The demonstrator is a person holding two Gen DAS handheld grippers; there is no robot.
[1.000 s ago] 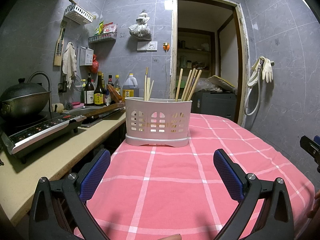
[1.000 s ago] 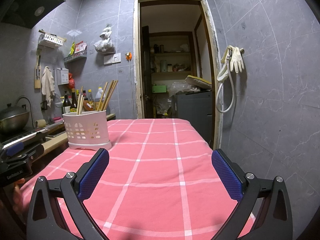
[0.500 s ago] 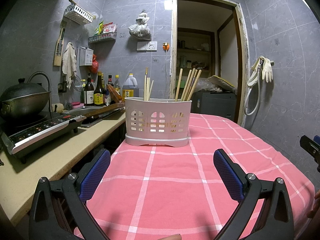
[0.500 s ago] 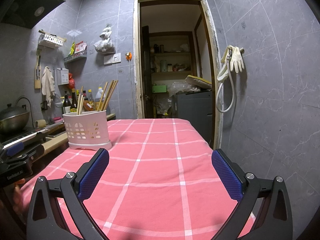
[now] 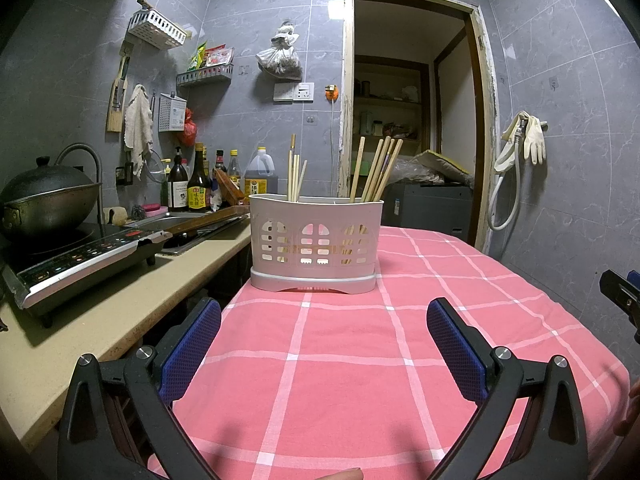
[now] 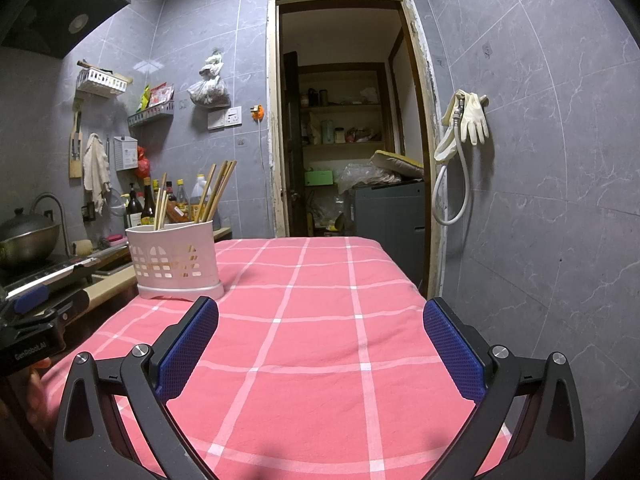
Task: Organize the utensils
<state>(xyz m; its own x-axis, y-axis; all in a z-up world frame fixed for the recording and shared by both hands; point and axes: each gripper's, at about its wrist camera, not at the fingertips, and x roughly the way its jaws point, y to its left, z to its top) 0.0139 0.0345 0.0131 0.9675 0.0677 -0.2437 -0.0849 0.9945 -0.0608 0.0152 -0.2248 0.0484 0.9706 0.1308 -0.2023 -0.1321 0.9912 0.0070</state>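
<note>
Here the pink checked surface [image 5: 360, 360] fills most of both views, bare apart from the white slotted utensil holder [image 5: 316, 240] standing at its far left edge, next to the kitchen counter. In the holder the chopsticks [image 5: 376, 168] stand in two bunches, a thinner one at the left end and a fuller, leaning one at the right end. No loose utensil shows on the cloth, so the sorting looks finished or close to it, though nothing proves it. The left hand-held gripper [image 5: 324, 352] faces the holder from near, released and empty; the right hand-held gripper [image 6: 320, 352] sits further off to the holder's right, likewise released and empty. If a chopstick needs moving, pinch it high on the shaft and lift straight up, so its neighbours and the light holder stay put.
</note>
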